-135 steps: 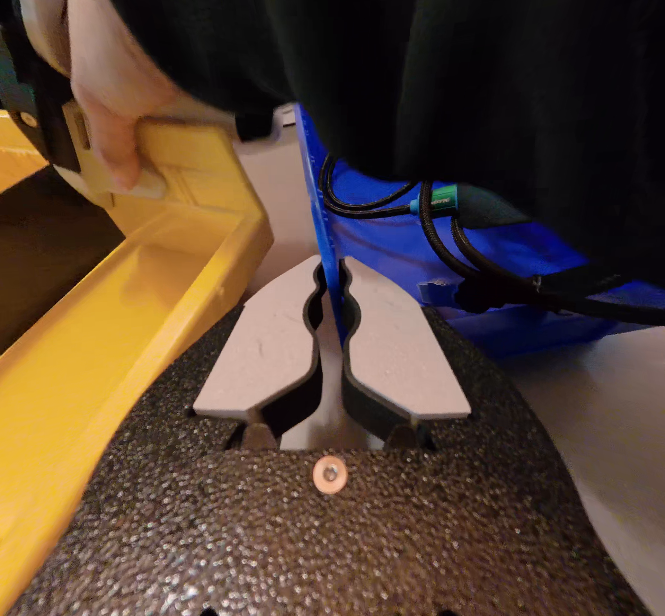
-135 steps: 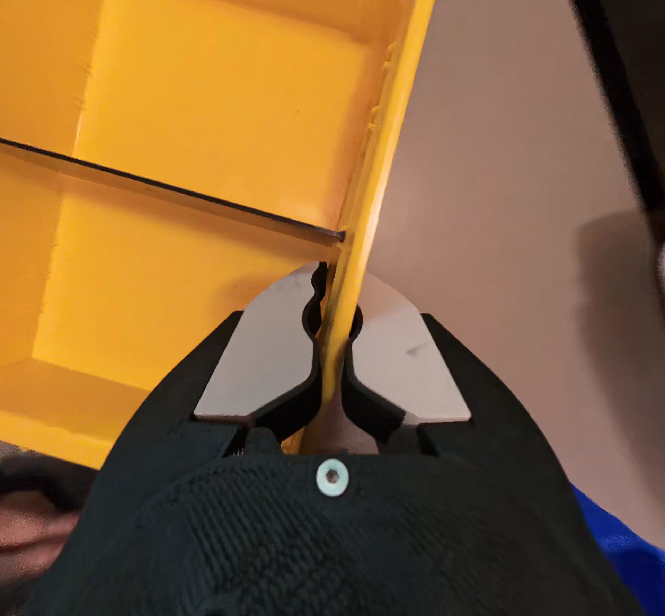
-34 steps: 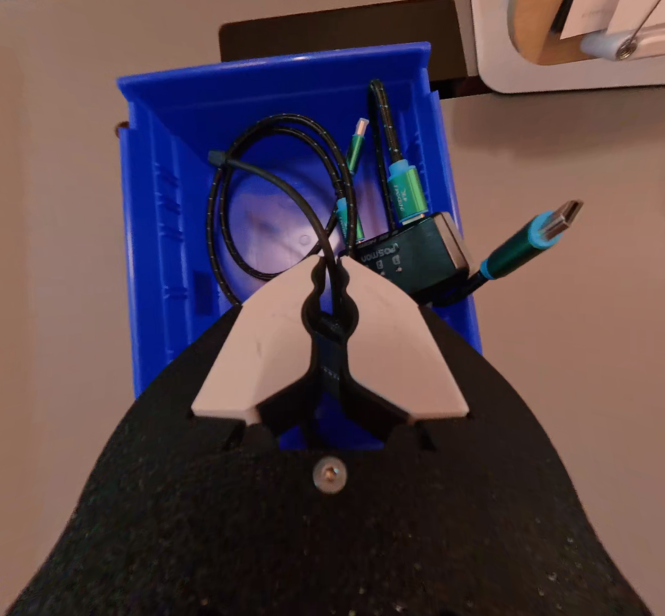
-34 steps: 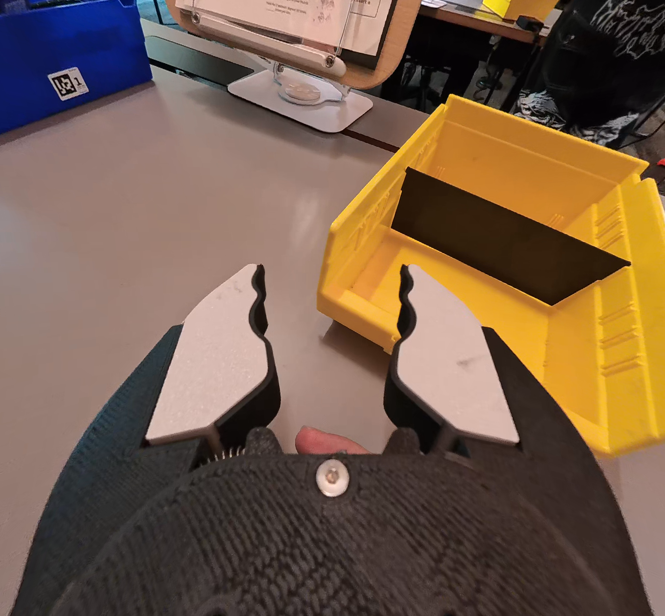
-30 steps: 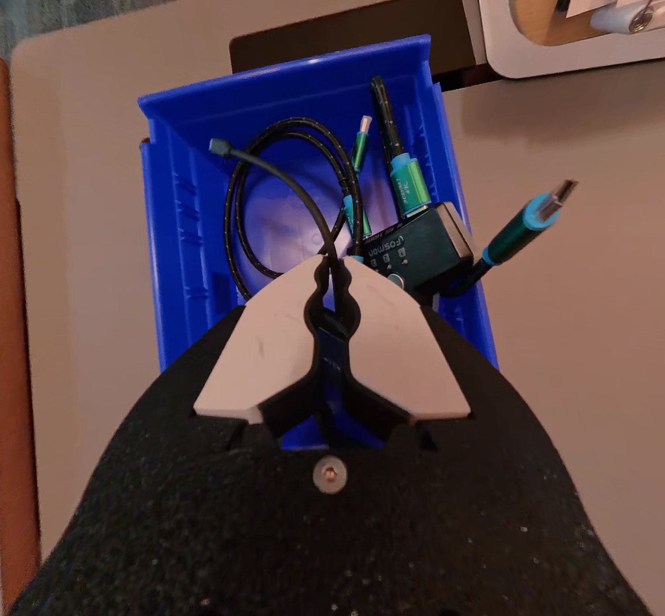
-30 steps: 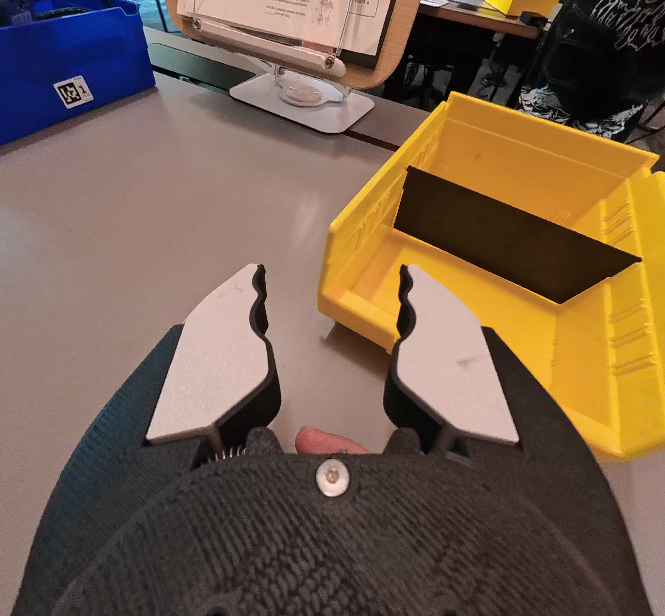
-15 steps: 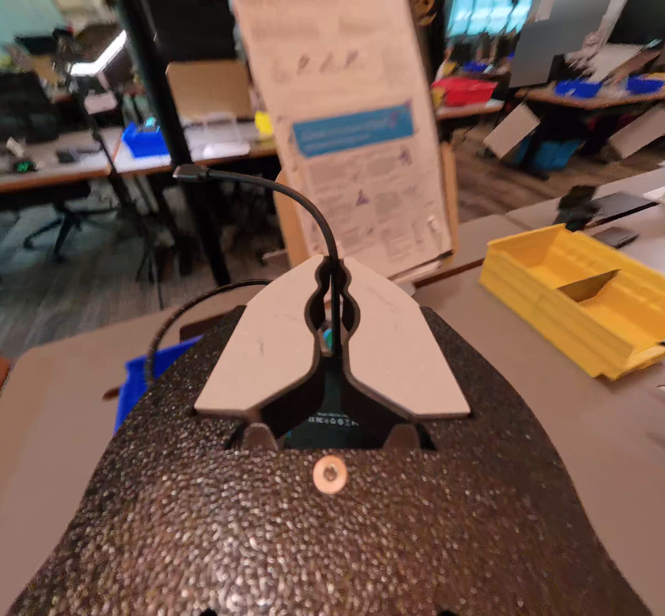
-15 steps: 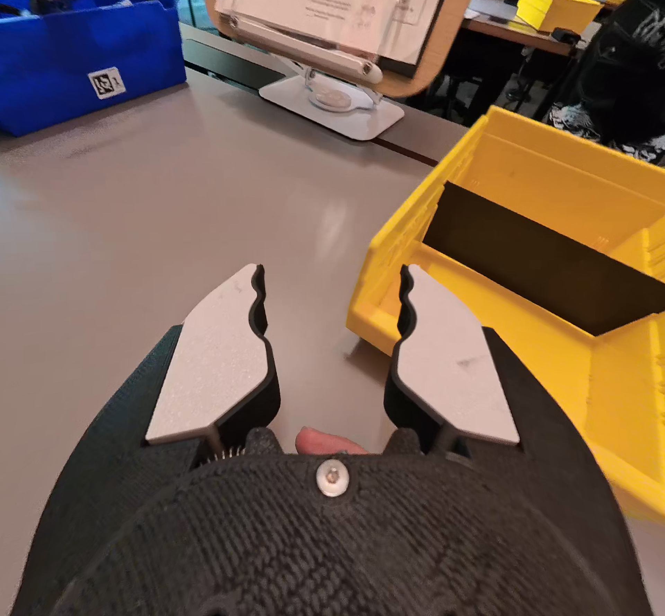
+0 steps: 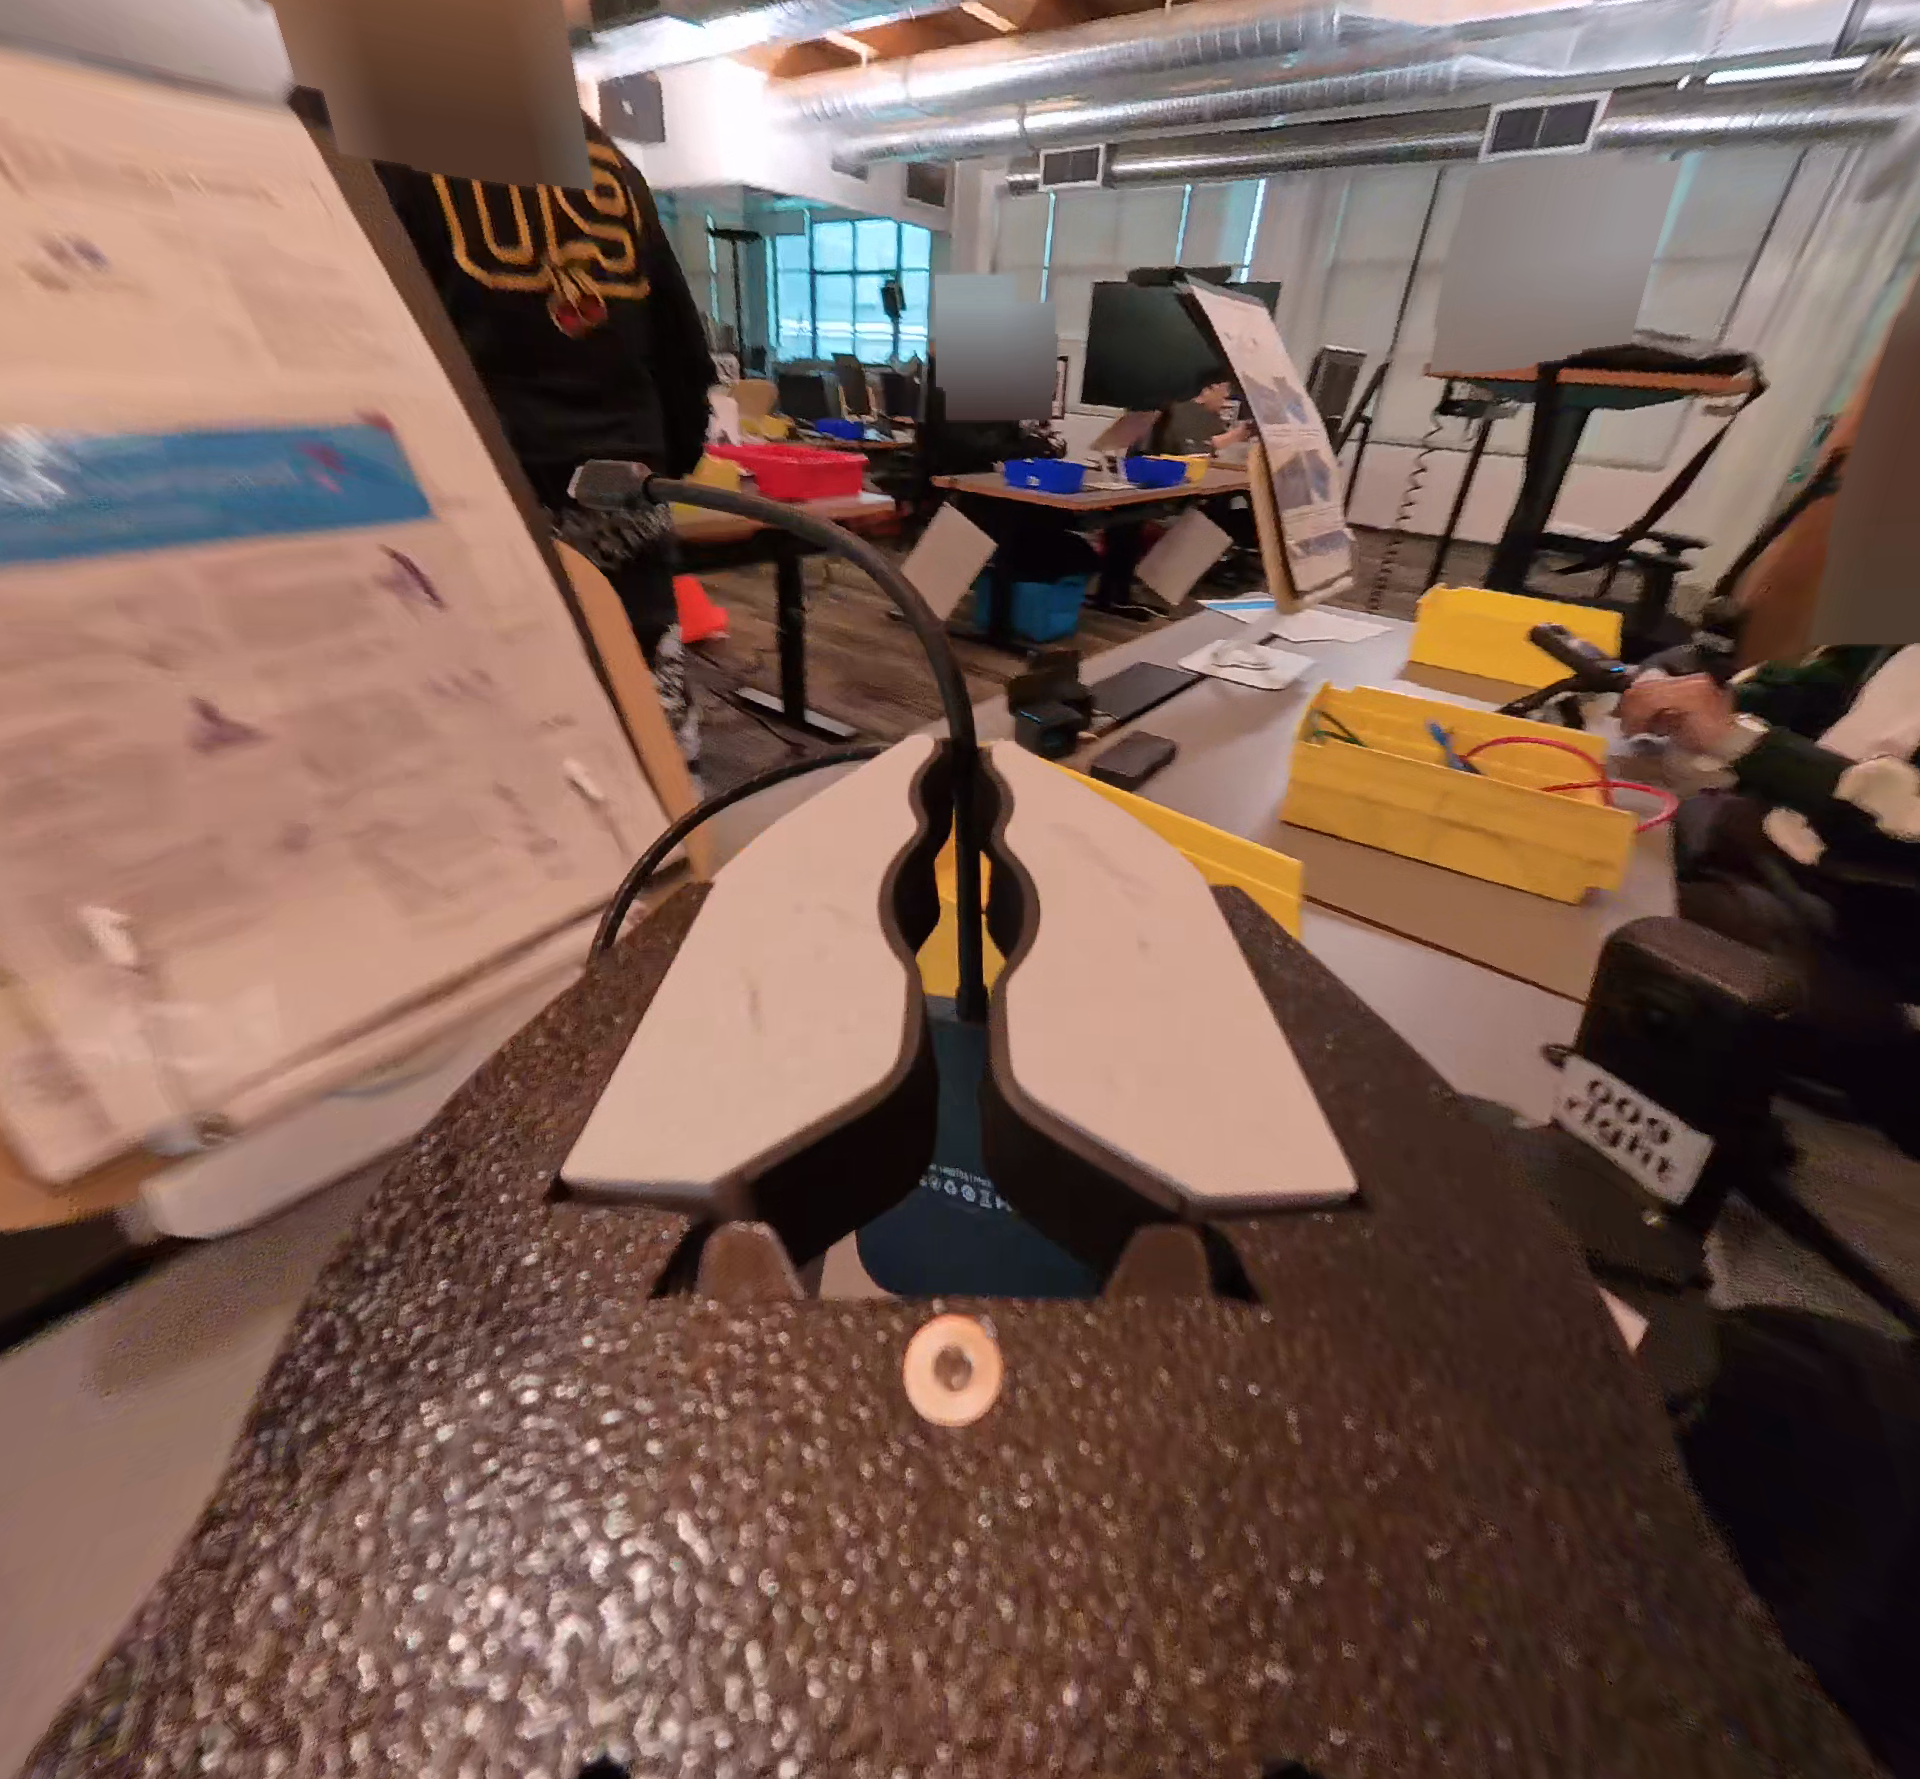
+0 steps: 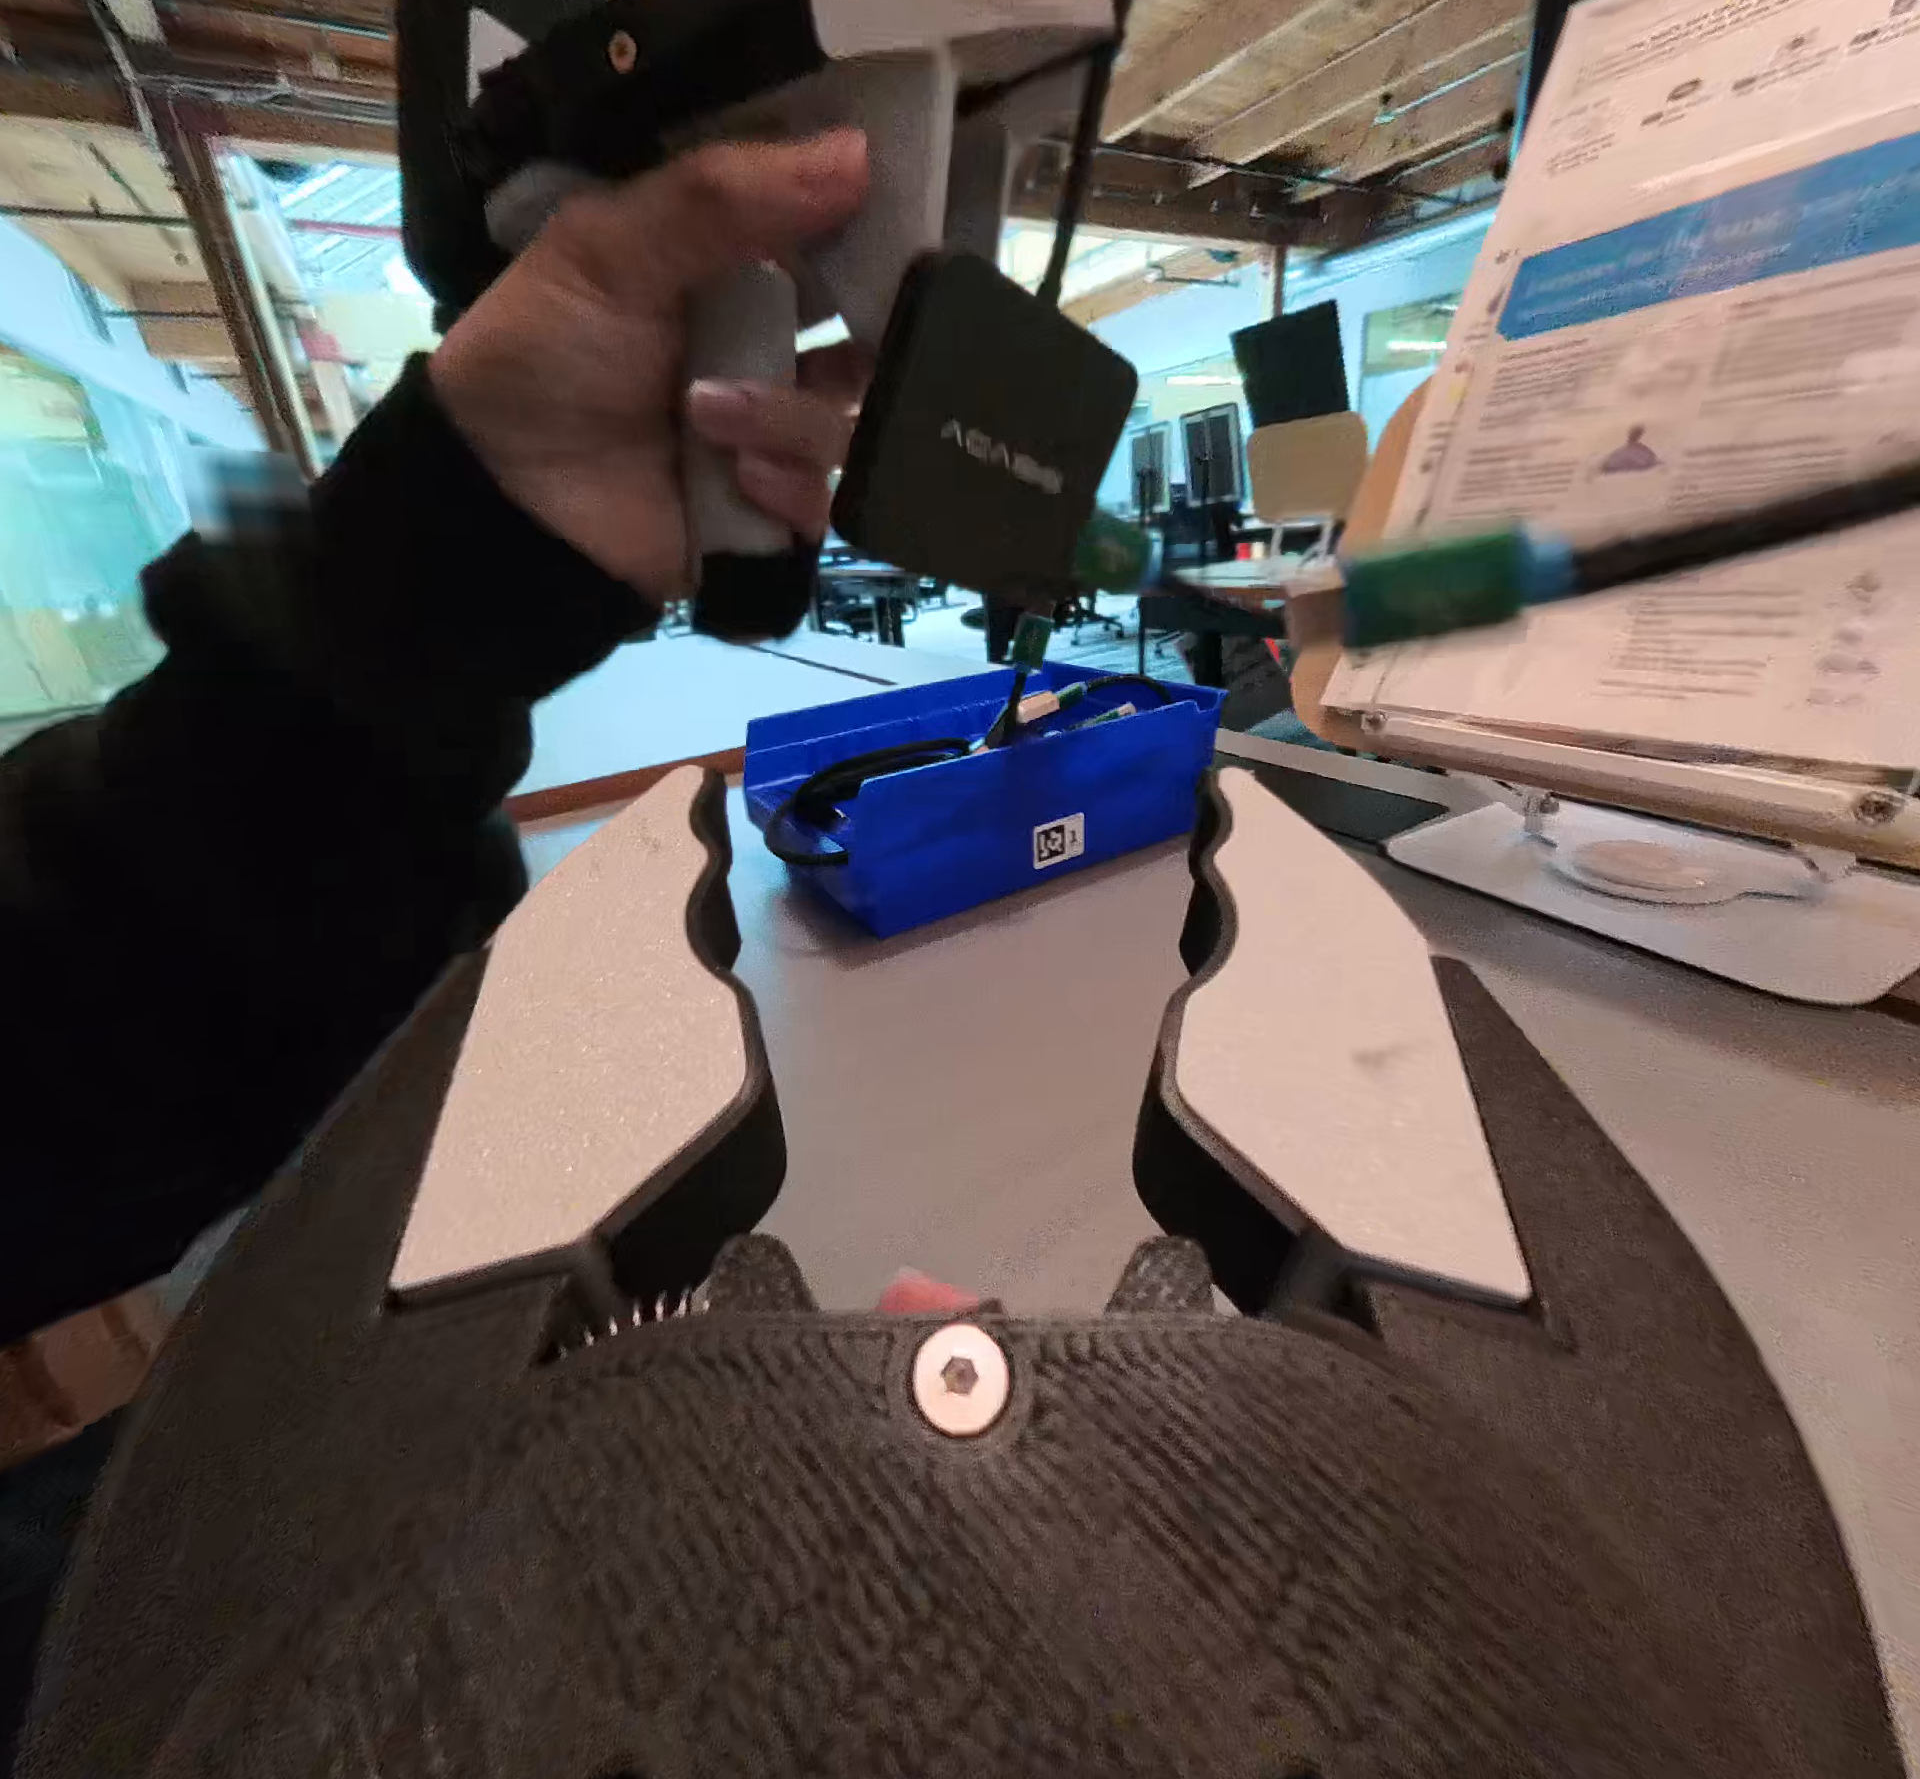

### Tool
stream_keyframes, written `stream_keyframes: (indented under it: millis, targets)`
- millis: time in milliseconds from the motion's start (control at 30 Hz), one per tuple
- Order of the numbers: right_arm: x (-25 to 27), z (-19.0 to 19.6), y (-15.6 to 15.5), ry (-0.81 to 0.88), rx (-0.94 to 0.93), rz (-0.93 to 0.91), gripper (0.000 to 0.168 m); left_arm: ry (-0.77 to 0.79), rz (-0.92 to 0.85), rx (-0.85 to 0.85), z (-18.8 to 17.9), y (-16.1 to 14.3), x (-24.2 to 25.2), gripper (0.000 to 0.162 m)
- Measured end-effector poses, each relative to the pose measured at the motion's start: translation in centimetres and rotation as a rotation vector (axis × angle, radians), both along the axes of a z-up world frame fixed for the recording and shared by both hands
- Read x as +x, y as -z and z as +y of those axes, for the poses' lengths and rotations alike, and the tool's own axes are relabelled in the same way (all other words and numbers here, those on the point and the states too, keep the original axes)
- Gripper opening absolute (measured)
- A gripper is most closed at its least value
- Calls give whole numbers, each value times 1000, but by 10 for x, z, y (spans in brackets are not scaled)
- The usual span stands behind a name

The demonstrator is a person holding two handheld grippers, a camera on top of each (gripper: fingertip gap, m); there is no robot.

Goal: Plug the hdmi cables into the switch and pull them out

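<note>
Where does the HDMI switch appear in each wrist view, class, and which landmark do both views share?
Left wrist view: switch low centre, mostly hidden between the left gripper fingers.
Right wrist view: switch upper centre, held aloft above the blue bin.
Shared landmark: document stand.

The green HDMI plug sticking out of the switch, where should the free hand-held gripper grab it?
Grip the green plug across its flat metal shell, coming from the right along the cable's line. It juts out sideways from the switch, which the left hand-held gripper holds aloft, and the right hand-held gripper is open.
</note>
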State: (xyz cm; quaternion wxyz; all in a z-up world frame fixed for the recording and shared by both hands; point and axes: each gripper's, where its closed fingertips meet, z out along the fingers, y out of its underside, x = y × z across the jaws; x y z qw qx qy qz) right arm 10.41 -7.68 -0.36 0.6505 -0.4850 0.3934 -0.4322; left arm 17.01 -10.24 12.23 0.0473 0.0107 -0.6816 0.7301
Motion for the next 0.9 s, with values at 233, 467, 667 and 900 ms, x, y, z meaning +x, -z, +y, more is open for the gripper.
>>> stream_keyframes:
  millis: [233,467,667,900]
  targets:
    - [2,-21,5,137,-63,-15,79,77,115,96,-38,74,-44,4]
    - [9,-23,22,216,-268,17,68,-5,73,105,-46,80,-51,3]
    - [9,-31,24,450,-520,-44,31,9,72,63,-41,66,-58,3]
    - [-11,-56,9,785,-906,-103,17,29,145,19,-12,58,-42,4]
